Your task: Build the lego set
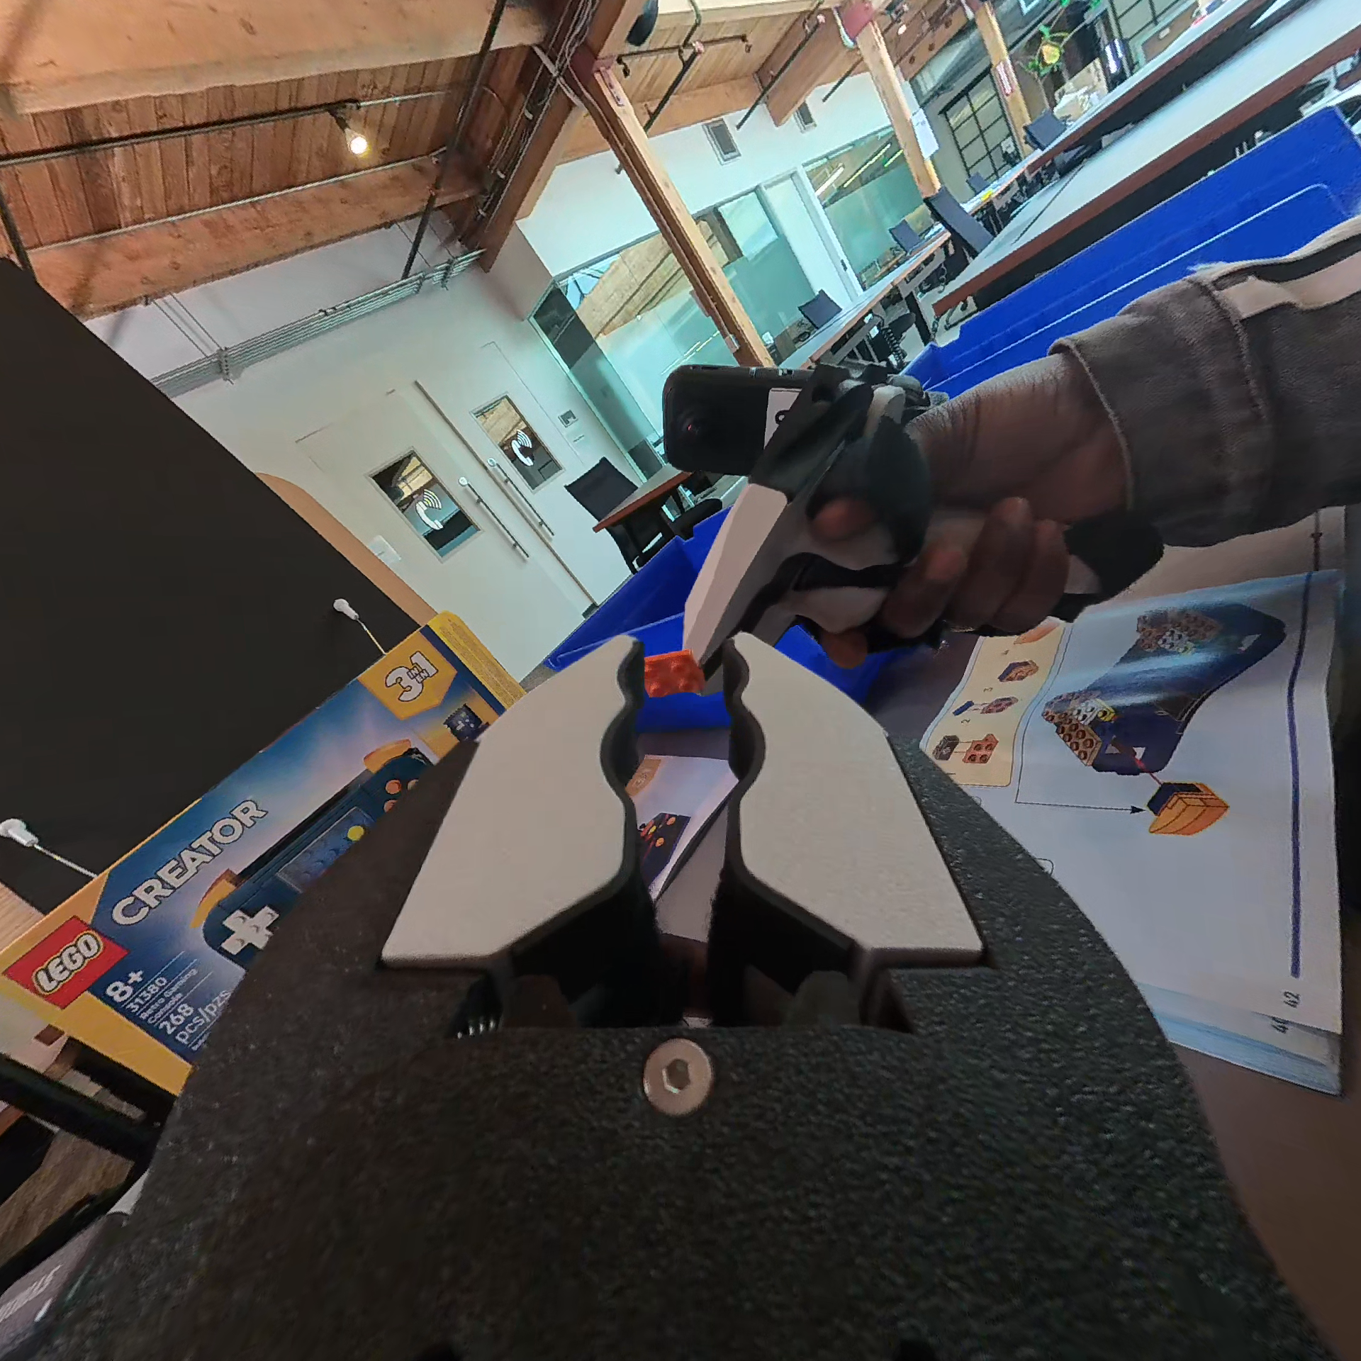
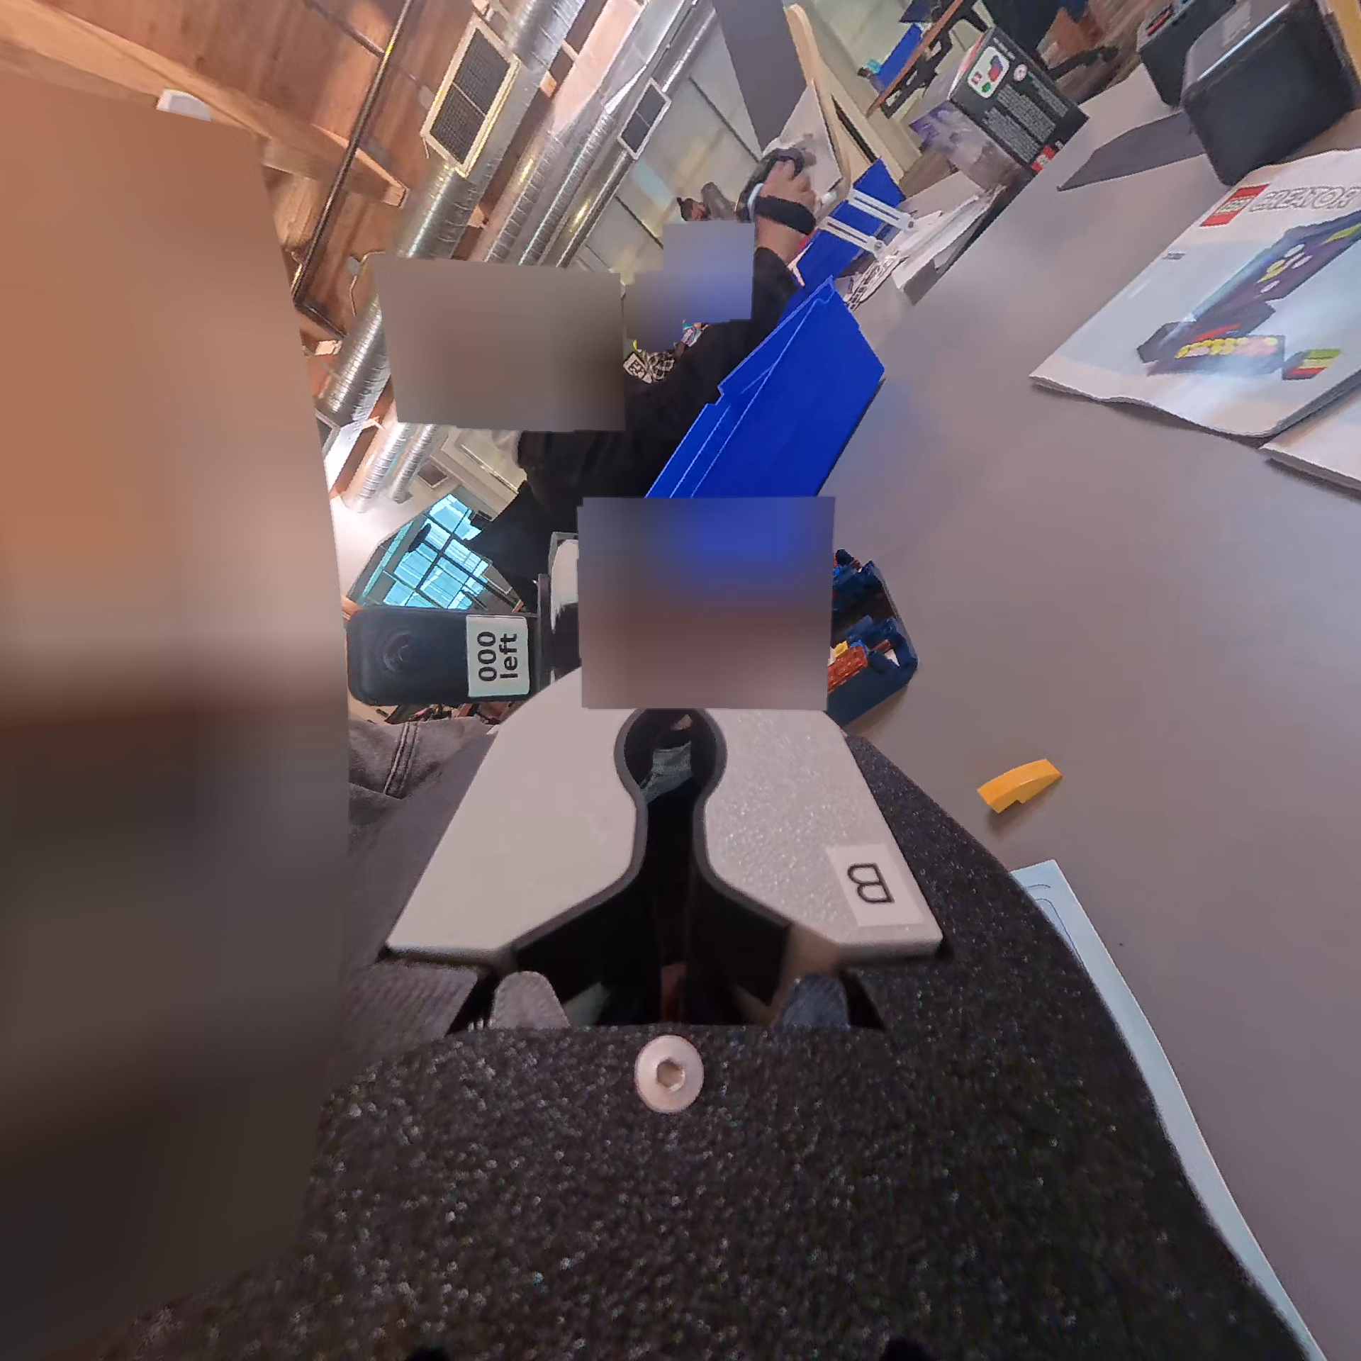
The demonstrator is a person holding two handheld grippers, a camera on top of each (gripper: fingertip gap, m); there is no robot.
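Orange brick (image 1: 669, 672), right tool (image 1: 708, 666) gripping, printed toy box (image 1: 243, 832)

Place: you are in an open-plan office or lab workspace.
Ceiling: exposed timber beams (image 1: 221, 243) and silver ducts (image 2: 442, 221) run over your head.
Rooms: glass partitions (image 1: 663, 309) and white booth doors (image 1: 442, 501) face you.
Furniture: long desks (image 1: 1105, 147) with office chairs (image 1: 611, 493) fill the hall.
Bench: your grey table (image 2: 1068, 589) carries blue bins (image 2: 773, 412), a toy-brick box (image 1: 221, 847) and instruction booklets (image 1: 1178, 810).
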